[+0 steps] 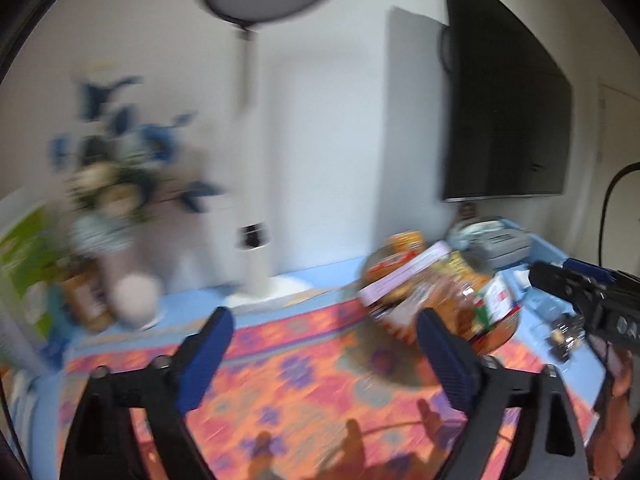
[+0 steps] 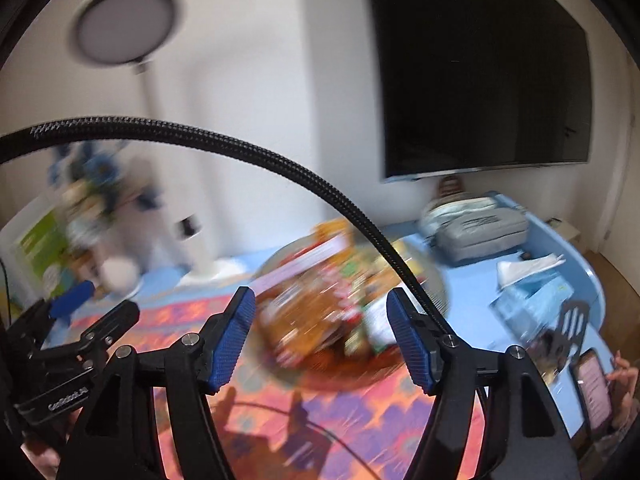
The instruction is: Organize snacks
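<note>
Blue-padded left tongs (image 1: 324,354), right tongs (image 2: 324,340) spread, empty; snack labels (image 2: 320,304) blurred, unreadable.

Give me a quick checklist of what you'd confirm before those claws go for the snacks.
1. Left hand-held gripper open and holding nothing: ok.
2. Right hand-held gripper open and holding nothing: ok.
3. Bowl of snacks ahead of the right one, on the patterned mat: ok.
4. Braided cable out of the way: not ok, it arcs across the right wrist view over the bowl.
5. Picture sharp enough to single out one packet: not ok, blurred.
</note>
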A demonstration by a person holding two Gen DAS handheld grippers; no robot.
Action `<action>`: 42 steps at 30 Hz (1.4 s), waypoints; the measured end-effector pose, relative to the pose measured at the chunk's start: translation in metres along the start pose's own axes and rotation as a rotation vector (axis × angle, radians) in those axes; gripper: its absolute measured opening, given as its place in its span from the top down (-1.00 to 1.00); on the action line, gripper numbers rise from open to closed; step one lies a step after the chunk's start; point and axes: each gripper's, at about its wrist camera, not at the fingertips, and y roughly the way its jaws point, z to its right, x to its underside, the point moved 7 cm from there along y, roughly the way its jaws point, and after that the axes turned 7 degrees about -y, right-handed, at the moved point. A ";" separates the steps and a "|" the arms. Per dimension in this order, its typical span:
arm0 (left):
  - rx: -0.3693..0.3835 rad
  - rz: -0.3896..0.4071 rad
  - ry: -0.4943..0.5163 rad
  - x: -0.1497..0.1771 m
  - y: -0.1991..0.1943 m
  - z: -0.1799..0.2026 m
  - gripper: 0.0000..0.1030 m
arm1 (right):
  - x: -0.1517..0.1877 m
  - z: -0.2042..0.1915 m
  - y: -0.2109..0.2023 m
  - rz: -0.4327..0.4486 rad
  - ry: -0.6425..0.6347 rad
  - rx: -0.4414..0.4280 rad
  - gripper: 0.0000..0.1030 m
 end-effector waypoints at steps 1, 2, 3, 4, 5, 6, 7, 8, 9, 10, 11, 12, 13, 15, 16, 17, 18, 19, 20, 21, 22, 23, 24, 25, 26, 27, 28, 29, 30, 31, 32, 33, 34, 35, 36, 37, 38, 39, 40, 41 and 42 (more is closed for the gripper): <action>-0.043 0.011 -0.012 0.009 -0.012 -0.013 -0.95 | 0.010 -0.020 -0.006 0.001 -0.025 -0.034 -0.33; -0.086 0.015 -0.024 0.019 -0.023 -0.024 -0.98 | 0.018 -0.032 -0.009 0.005 -0.040 -0.054 -0.33; -0.129 0.016 -0.036 0.030 -0.032 -0.036 -0.99 | 0.027 -0.046 -0.012 0.011 -0.061 -0.071 -0.34; -0.171 0.013 -0.048 0.042 -0.041 -0.047 -1.00 | 0.039 -0.065 -0.011 0.014 -0.093 -0.090 -0.34; -0.207 0.008 -0.059 0.054 -0.047 -0.059 -1.00 | 0.048 -0.077 -0.008 0.011 -0.112 -0.105 -0.34; -0.240 0.002 -0.068 0.066 -0.051 -0.069 -1.00 | 0.057 -0.088 -0.005 0.006 -0.125 -0.120 -0.34; -0.260 -0.008 -0.076 0.076 -0.050 -0.077 -1.00 | 0.066 -0.097 0.001 0.000 -0.134 -0.131 -0.34; -0.276 -0.019 -0.087 0.084 -0.051 -0.086 -1.00 | 0.076 -0.105 0.009 -0.010 -0.141 -0.146 -0.34; -0.292 -0.027 -0.098 0.094 -0.049 -0.093 -1.00 | 0.085 -0.110 0.015 -0.020 -0.142 -0.157 -0.34; -0.316 -0.036 -0.107 0.103 -0.044 -0.100 -1.00 | 0.093 -0.114 0.022 -0.029 -0.147 -0.158 -0.34; -0.331 -0.051 -0.114 0.111 -0.039 -0.106 -1.00 | 0.101 -0.119 0.030 -0.049 -0.163 -0.159 -0.34; -0.336 -0.065 -0.116 0.116 -0.034 -0.109 -1.00 | 0.109 -0.123 0.038 -0.073 -0.182 -0.169 -0.34; -0.349 -0.085 -0.120 0.125 -0.027 -0.112 -1.00 | 0.114 -0.125 0.042 -0.080 -0.194 -0.173 -0.34; -0.380 -0.123 -0.123 0.138 -0.012 -0.117 -1.00 | 0.122 -0.128 0.050 -0.066 -0.222 -0.141 -0.34; -0.384 -0.131 -0.125 0.144 -0.005 -0.118 -1.00 | 0.125 -0.128 0.054 -0.065 -0.234 -0.116 -0.34; -0.386 -0.136 -0.130 0.148 0.000 -0.118 -1.00 | 0.129 -0.128 0.060 -0.077 -0.236 -0.100 -0.34; -0.380 -0.144 -0.133 0.153 0.003 -0.117 -1.00 | 0.134 -0.127 0.064 -0.089 -0.232 -0.095 -0.34; -0.360 -0.157 -0.138 0.157 0.007 -0.114 -1.00 | 0.137 -0.126 0.068 -0.102 -0.225 -0.095 -0.34; -0.350 -0.168 -0.138 0.160 0.009 -0.112 -1.00 | 0.138 -0.124 0.070 -0.112 -0.220 -0.094 -0.34; -0.353 -0.174 -0.132 0.161 0.011 -0.111 -1.00 | 0.140 -0.123 0.072 -0.119 -0.217 -0.091 -0.34; -0.355 -0.172 -0.127 0.161 0.012 -0.110 -1.00 | 0.141 -0.122 0.073 -0.127 -0.214 -0.093 -0.34; -0.349 -0.170 -0.133 0.161 0.012 -0.111 -1.00 | 0.142 -0.121 0.074 -0.130 -0.210 -0.095 -0.34; -0.349 -0.174 -0.141 0.162 0.013 -0.112 -1.00 | 0.143 -0.121 0.075 -0.132 -0.208 -0.092 -0.34; -0.357 -0.185 -0.151 0.164 0.015 -0.114 -1.00 | 0.145 -0.121 0.075 -0.137 -0.209 -0.091 -0.34; -0.362 -0.192 -0.159 0.165 0.015 -0.116 -1.00 | 0.146 -0.122 0.076 -0.144 -0.213 -0.095 -0.34; -0.361 -0.193 -0.166 0.165 0.016 -0.117 -1.00 | 0.147 -0.121 0.077 -0.146 -0.216 -0.097 -0.34; -0.359 -0.191 -0.173 0.165 0.015 -0.118 -1.00 | 0.146 -0.121 0.076 -0.144 -0.218 -0.097 -0.34; -0.362 -0.189 -0.178 0.165 0.015 -0.119 -1.00 | 0.146 -0.122 0.076 -0.141 -0.220 -0.100 -0.34; -0.368 -0.189 -0.180 0.165 0.015 -0.120 -1.00 | 0.146 -0.123 0.076 -0.138 -0.221 -0.105 -0.34; -0.371 -0.188 -0.181 0.165 0.014 -0.120 -1.00 | 0.146 -0.123 0.075 -0.138 -0.222 -0.108 -0.34; -0.372 -0.185 -0.181 0.165 0.014 -0.120 -1.00 | 0.146 -0.124 0.076 -0.139 -0.224 -0.109 -0.34; -0.374 -0.183 -0.182 0.165 0.013 -0.120 -1.00 | 0.147 -0.124 0.076 -0.141 -0.224 -0.111 -0.35; -0.376 -0.181 -0.183 0.164 0.013 -0.120 -1.00 | 0.147 -0.124 0.076 -0.143 -0.224 -0.114 -0.35; -0.374 -0.181 -0.187 0.165 0.013 -0.120 -1.00 | 0.147 -0.124 0.076 -0.145 -0.222 -0.118 -0.35; -0.370 -0.183 -0.191 0.165 0.013 -0.121 -1.00 | 0.147 -0.123 0.077 -0.146 -0.219 -0.119 -0.35; -0.367 -0.186 -0.199 0.165 0.013 -0.122 -1.00 | 0.147 -0.123 0.077 -0.147 -0.216 -0.121 -0.35; -0.368 -0.191 -0.208 0.166 0.013 -0.123 -1.00 | 0.147 -0.123 0.077 -0.148 -0.213 -0.122 -0.35; -0.369 -0.195 -0.219 0.166 0.013 -0.125 -1.00 | 0.147 -0.123 0.077 -0.150 -0.209 -0.124 -0.36; -0.364 -0.198 -0.231 0.167 0.013 -0.126 -1.00 | 0.148 -0.123 0.078 -0.154 -0.208 -0.128 -0.38; -0.362 -0.194 -0.238 0.167 0.012 -0.126 -1.00 | 0.149 -0.123 0.079 -0.159 -0.208 -0.133 -0.38; -0.364 -0.188 -0.244 0.166 0.011 -0.127 -1.00 | 0.149 -0.123 0.079 -0.163 -0.208 -0.135 -0.39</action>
